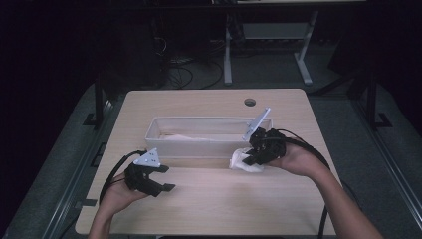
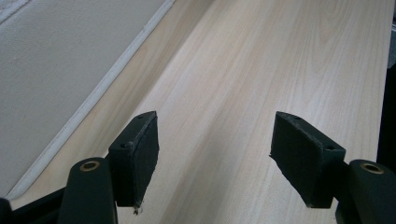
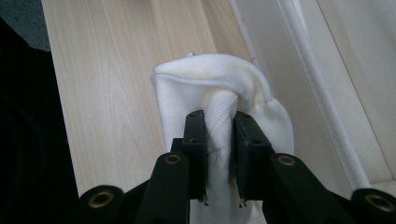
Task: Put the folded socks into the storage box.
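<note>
a white cloth [image 3: 219, 93] is pinched between the closed jaws of the right gripper [image 1: 255, 152], low over the desk [image 1: 214, 199] just beside the near wall of the long white bin [image 1: 199, 147]. the bin's long axis is laid across the desk, and its open top is judged to lie just beyond the held cloth, so a short lift forward would be needed. the left gripper [image 2: 215, 149] is held with jaws apart and nothing between them, well apart from the cloth, near the bin's left end.
</note>
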